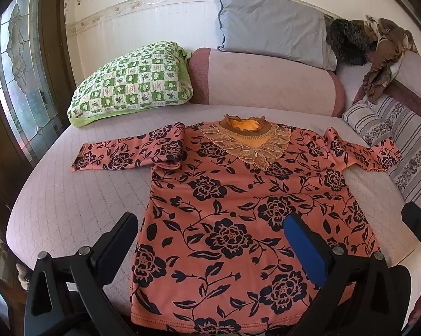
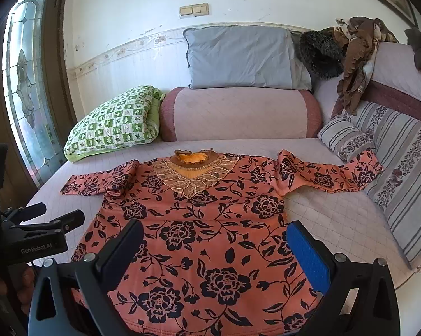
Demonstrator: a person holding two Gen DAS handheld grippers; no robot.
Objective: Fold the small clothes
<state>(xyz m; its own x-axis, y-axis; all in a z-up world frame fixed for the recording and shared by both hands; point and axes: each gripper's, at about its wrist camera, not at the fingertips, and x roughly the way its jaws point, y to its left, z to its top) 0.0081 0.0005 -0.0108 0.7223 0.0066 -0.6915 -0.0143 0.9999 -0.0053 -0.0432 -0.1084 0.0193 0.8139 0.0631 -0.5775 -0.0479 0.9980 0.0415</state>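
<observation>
Left gripper (image 1: pixel 210 240), in the left wrist view: jaws spread as wide as they go, nothing btwn them, not touching cloth. It hangs over the near end of the floral top (image 1: pixel 238 210), which lies flat, front up, on the quilted bed cover (image 1: pixel 70 196). Hem is closest to the gripper, lace collar (image 1: pixel 245 142) at the far end. Sleeve on the gripper's left (image 1: pixel 126 154) is folded back on itself near the shoulder; sleeve on its right (image 1: pixel 361 154) runs out twd the striped cushion (image 1: pixel 406 145). Green checked pillow (image 1: pixel 132 84) sits far left, beyond the top. Other gripper's tip shows at the right edge.

Right gripper (image 2: pixel 213 246), in the right wrist view: also fully open, empty, poised above the hem half of the same top. Collar straight ahead, right sleeve (image 2: pixel 328 176) far right w/ its cuff resting against the striped cushion (image 2: pixel 401 168). Left gripper (image 2: pixel 42 224) visible at the left edge, beside the hem corner.

Handling, as a guess: soft, light knit, limp, no stiffness, will drape and drag on the quilted cover; not fragile, tho the lace could snag. Best holds prob. a cuff or shoulder seam for bringing sleeves in, then the two hem corners, one per gripper, pinching both layers so the back comes along.
</observation>
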